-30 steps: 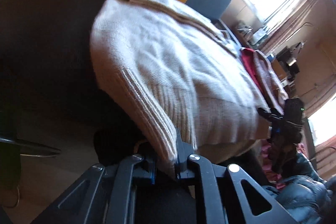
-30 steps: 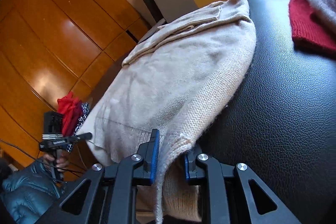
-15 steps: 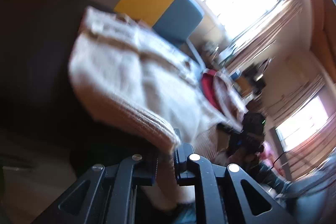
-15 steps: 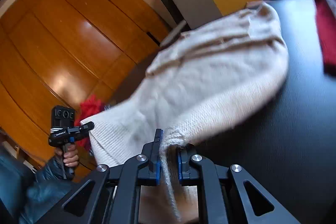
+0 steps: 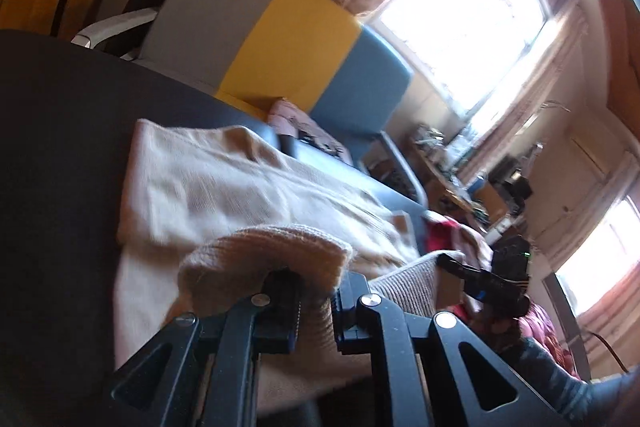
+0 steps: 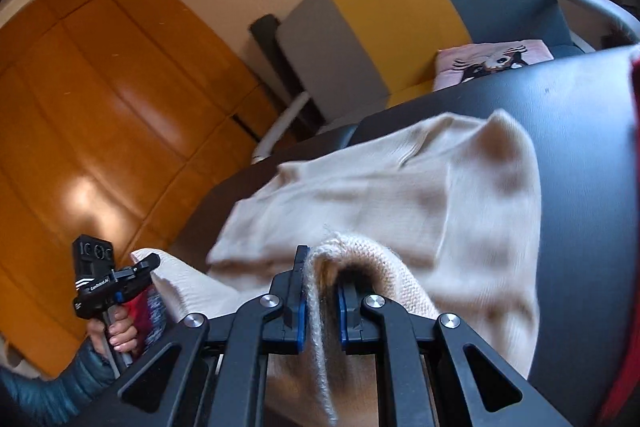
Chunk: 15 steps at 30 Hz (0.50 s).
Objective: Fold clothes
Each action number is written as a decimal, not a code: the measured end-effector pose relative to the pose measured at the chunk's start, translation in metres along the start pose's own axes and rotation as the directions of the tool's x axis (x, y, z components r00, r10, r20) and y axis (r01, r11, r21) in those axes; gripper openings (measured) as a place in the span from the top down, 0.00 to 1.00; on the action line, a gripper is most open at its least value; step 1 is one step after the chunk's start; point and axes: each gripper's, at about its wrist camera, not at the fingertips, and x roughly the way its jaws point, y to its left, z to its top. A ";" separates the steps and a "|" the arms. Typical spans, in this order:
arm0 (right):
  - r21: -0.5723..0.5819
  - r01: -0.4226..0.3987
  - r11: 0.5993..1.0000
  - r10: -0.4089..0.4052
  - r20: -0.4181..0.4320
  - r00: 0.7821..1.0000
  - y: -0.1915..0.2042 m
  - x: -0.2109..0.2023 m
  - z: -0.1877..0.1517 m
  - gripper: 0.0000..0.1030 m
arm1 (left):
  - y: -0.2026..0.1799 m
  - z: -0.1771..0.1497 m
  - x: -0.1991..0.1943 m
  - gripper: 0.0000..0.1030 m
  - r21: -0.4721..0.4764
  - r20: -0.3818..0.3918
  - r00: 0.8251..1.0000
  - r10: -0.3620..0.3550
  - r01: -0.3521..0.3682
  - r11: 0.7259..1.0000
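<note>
Sweater (image 5: 240,187) hem pinched in left gripper (image 5: 314,307) and right gripper (image 6: 322,303) (both clenched), body on dark table (image 6: 580,131).

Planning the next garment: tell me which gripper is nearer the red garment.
Right. The red garment lies at the right gripper's side of the dark table; the left gripper holds the beige sweater's far corner.

Beige ribbed knit sweater (image 6: 400,195) on smooth black leathery table (image 6: 580,115).
</note>
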 end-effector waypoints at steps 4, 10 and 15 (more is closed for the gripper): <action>0.007 0.076 0.997 -0.075 -0.090 0.993 -0.026 0.043 0.019 0.89 | 0.031 0.019 0.053 0.88 -0.058 -0.054 0.995 0.082 -0.085 0.995; 0.010 0.056 0.998 -0.054 -0.141 0.989 -0.042 0.053 0.006 0.91 | 0.058 -0.006 0.070 0.88 -0.089 -0.104 0.989 0.109 -0.118 0.989; 0.008 0.027 1.000 -0.025 -0.166 0.986 -0.035 0.031 -0.019 0.92 | 0.044 -0.040 0.044 0.89 -0.032 -0.128 0.983 0.134 -0.139 0.990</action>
